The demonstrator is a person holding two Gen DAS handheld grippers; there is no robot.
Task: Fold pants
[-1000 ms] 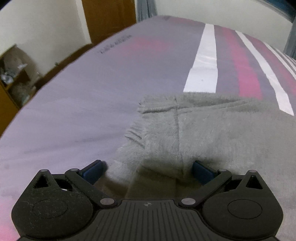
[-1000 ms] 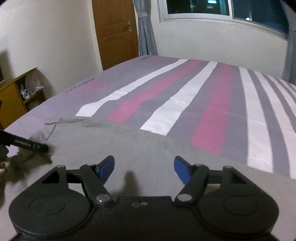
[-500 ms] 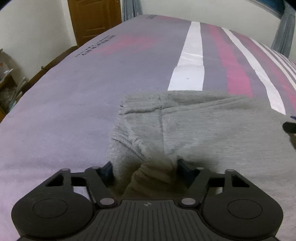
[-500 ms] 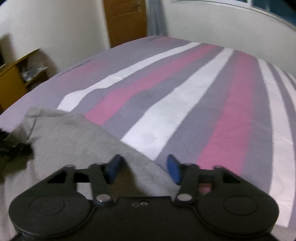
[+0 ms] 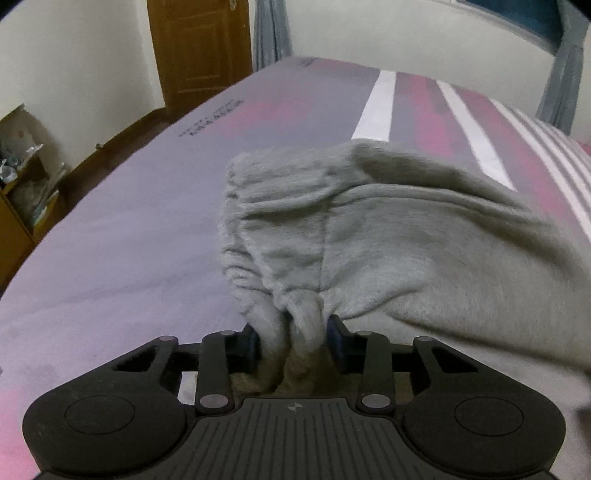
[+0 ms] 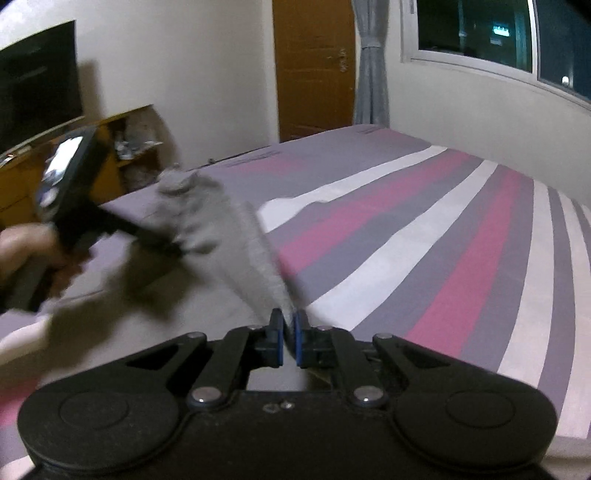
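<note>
Pants: grey fleece pants (image 5: pixel 388 236) are raised off the striped bed (image 5: pixel 122 236), strung between the two grippers; the gathered waistband end bunches up by the left one, and the rest sags to the right and down onto the bedcover.
Left gripper: the left gripper (image 5: pixel 291 341) has a thick wad of the grey cloth between its blue pads, which press into it from both sides; its jaws are closing on that wad (the fabric puckers into folds right at the pads).
Right gripper: the right gripper (image 6: pixel 290 341) is clamped tight on a thin edge of the pants (image 6: pixel 255 258), its pads nearly meeting, and the cloth rises from them in a taut band toward the left of the right wrist view.
Person: a hand (image 6: pixel 26 251) at the left edge of the right wrist view holds the left gripper's handle (blurred).
Bed: purple cover with pink, white and grey stripes running away from the cameras.
Room: a wooden door (image 6: pixel 314 66), a grey curtain (image 6: pixel 371 62) and a dark window (image 6: pixel 495 33) stand beyond the bed.
</note>
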